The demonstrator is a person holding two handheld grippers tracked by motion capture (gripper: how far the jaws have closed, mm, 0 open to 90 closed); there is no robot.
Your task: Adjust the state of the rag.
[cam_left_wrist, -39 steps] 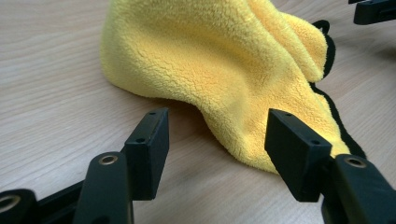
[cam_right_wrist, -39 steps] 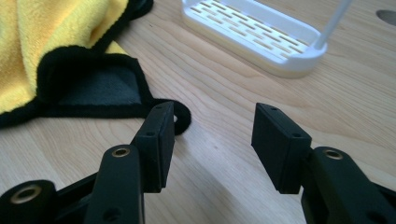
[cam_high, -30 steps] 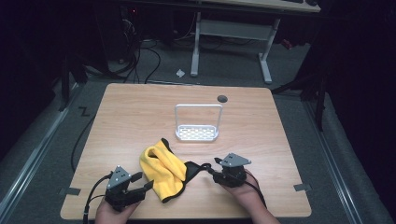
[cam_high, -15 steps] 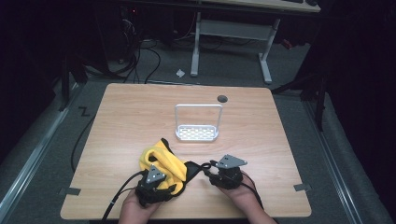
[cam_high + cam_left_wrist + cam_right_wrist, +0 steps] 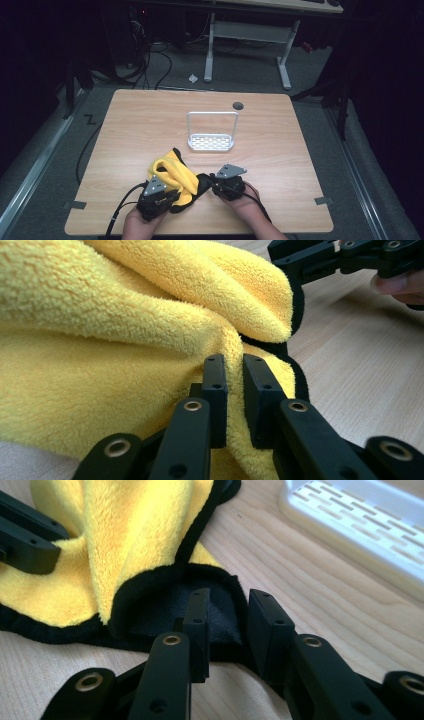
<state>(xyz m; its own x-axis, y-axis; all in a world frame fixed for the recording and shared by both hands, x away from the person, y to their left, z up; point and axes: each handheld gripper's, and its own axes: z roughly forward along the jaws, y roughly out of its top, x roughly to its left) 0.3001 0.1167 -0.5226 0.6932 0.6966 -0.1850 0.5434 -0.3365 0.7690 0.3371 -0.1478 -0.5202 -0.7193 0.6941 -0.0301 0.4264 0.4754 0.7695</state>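
Left gripper [image 5: 234, 390]: jaws have just been closing and are now clenched on a raised fold of the yellow cloth [image 5: 125, 340], fabric pinched between the pads. Right gripper [image 5: 227, 630]: jaws have also just been closing, not clamped yet; the cloth's black-edged corner [image 5: 200, 605] sits between them with a gap at the right-hand pad. Versus a second ago, the left gripper [image 5: 159, 196] has slid in from beside the cloth onto its near-left edge, and the right gripper [image 5: 227, 184] has nudged in at the near-right corner. My read: left grab is done, right grab is half a step behind, so next is likely a two-handed lift or spread. Cloth [image 5: 172, 175] lies bunched on the table [image 5: 280, 150], nearer the person than the white rack [image 5: 211, 142] and left of it; both grippers on the cloth's near side. Count: one cloth, one rack, two grippers, one table, one dark round port [image 5: 238, 106] beyond the rack.
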